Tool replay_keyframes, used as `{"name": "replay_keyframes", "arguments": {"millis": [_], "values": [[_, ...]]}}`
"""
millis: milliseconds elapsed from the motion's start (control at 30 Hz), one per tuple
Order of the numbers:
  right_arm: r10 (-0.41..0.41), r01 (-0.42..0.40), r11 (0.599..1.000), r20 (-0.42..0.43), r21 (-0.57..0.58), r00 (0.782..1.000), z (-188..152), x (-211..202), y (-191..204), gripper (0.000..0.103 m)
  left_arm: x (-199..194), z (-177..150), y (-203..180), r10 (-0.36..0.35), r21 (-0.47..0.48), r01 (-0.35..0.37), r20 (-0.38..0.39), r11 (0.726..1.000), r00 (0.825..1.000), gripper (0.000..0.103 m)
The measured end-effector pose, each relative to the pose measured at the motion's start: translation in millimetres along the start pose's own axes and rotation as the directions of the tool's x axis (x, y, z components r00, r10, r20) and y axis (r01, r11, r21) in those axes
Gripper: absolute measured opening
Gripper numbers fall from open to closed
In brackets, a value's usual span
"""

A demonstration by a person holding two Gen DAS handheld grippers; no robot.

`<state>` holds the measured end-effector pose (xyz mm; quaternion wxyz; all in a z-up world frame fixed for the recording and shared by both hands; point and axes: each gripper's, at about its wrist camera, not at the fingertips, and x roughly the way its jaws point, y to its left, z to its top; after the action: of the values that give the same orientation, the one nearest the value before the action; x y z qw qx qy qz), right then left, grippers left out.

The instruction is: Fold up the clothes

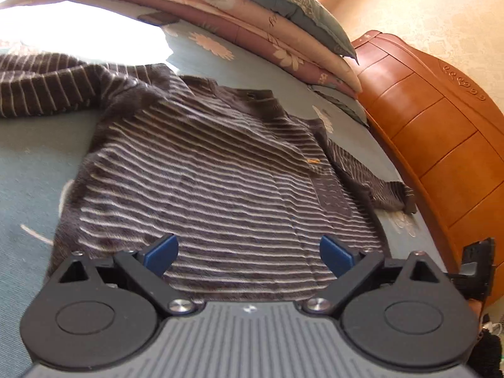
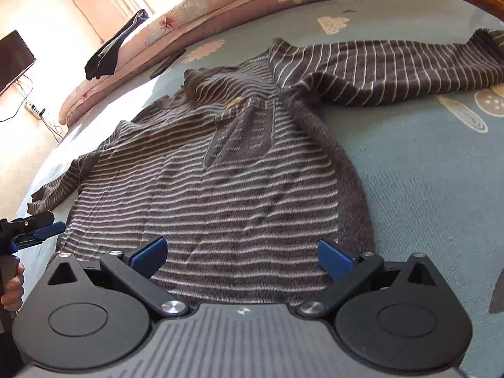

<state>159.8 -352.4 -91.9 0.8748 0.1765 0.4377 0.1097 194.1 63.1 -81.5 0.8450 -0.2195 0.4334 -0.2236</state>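
While both grippers hover wide open and empty, the left gripper [image 1: 249, 256] and right gripper [image 2: 242, 256] face the hem. Spread flat mid-bed [image 2: 425, 173] lies the grey white-striped sweater [image 2: 220, 173], sleeves outstretched.

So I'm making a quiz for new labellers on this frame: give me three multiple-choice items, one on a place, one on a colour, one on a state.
1. Where does the striped sweater lie?
A on the bed
B on a chair
C on the floor

2. What colour are its stripes?
A red
B white
C green

3. How do the jaws of the left gripper and right gripper stand?
A both shut on cloth
B one shut
C both open

A: it is spread on the blue bedcover.
B: thin white lines cross dark knit.
C: the jaws stand wide apart, holding nothing.
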Motion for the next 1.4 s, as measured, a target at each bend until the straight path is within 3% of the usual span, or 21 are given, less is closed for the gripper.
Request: {"name": "replay_keyframes", "arguments": {"millis": [67,133,167,267,367,500,633,733,833,933,1000,1133,1200,1300,1400], "values": [[-0.052,0.052,0.998,0.006,-0.039,0.999,-6,-3,-1,0.103,8,-4,11,0.023,-0.058,-0.026,-0.046,0.998,0.999,0.095],[-0.074,0.075,0.997,0.015,-0.024,0.997,-9,-10,-9,0.103,2,-5,20,0.020,-0.088,-0.021,-0.012,0.996,1.000,0.095],[-0.059,0.059,0.998,0.022,0.000,0.998,-10,-15,-15,0.103,-3,-3,24,0.038,-0.113,-0.038,-0.003,0.993,0.999,0.090],[-0.015,0.010,0.996,0.054,0.085,0.998,-10,-29,-28,0.103,-16,-1,26,0.095,-0.146,-0.090,0.029,0.985,0.995,0.089],[0.020,-0.032,0.989,0.082,0.144,0.996,-10,-43,-24,0.103,-18,-3,13,0.044,-0.107,-0.044,-0.004,0.993,0.999,0.091],[0.142,-0.144,0.978,0.028,0.153,0.990,-17,-42,3,0.103,-6,-15,-7,-0.009,-0.039,0.006,-0.088,0.999,0.996,0.093],[0.039,-0.027,0.990,-0.085,0.141,0.996,-33,-18,17,0.103,-1,-21,4,0.029,-0.049,-0.036,-0.121,0.998,0.992,0.094],[0.012,-0.005,0.991,-0.049,0.136,0.999,-40,-21,9,0.103,-12,-19,16,0.046,-0.066,-0.053,-0.103,0.996,0.994,0.093],[-0.100,0.098,0.980,0.003,0.171,0.995,-45,-33,-8,0.103,-22,-17,26,0.061,-0.078,-0.068,-0.087,0.995,0.994,0.093],[-0.049,0.038,0.974,0.042,0.225,0.998,-49,-40,-23,0.103,-26,-18,22,0.093,-0.055,-0.097,-0.080,0.994,0.992,0.093],[-0.073,0.059,0.972,0.051,0.228,0.996,-50,-45,-21,0.103,-30,-19,18,0.119,-0.040,-0.122,-0.076,0.992,0.990,0.093],[-0.107,0.087,0.974,0.084,0.207,0.991,-58,-56,-6,0.103,-36,-24,15,0.102,-0.028,-0.105,-0.087,0.994,0.991,0.094],[-0.066,0.046,0.978,0.094,0.202,0.993,-64,-60,3,0.103,-39,-26,14,0.094,-0.022,-0.096,-0.092,0.995,0.991,0.096],[-0.025,0.012,0.975,0.055,0.220,0.998,-69,-52,10,0.103,-43,-30,12,0.081,-0.013,-0.083,-0.101,0.996,0.992,0.096],[-0.036,0.031,0.977,0.018,0.212,0.999,-71,-43,9,0.103,-42,-32,26,0.106,-0.045,-0.112,-0.125,0.993,0.987,0.096]]}}
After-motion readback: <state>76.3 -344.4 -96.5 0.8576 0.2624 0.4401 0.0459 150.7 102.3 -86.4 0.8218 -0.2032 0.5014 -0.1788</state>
